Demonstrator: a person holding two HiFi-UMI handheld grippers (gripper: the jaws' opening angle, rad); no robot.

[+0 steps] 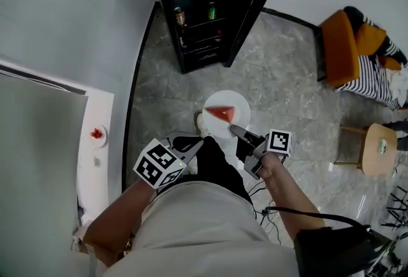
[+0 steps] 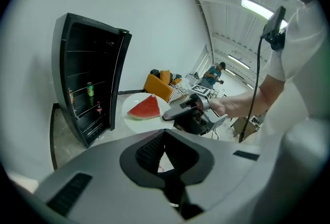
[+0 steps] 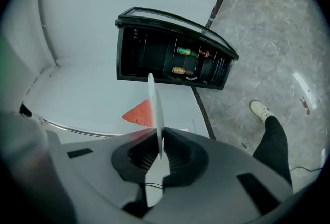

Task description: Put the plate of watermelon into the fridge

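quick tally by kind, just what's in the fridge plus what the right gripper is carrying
drinks in the fridge: 3 (green can, orange can, small red-marked bottle)
plate clamped in the right gripper: 1
watermelon slice on it: 1
total: 5

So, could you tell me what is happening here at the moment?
A person holds a gripper in each hand. The right gripper is clamped on the rim of a white plate carrying a watermelon slice, held out towards a black fridge that appears open, with drinks on its shelves. The left gripper is shut and empty. The plate is not yet in the fridge.
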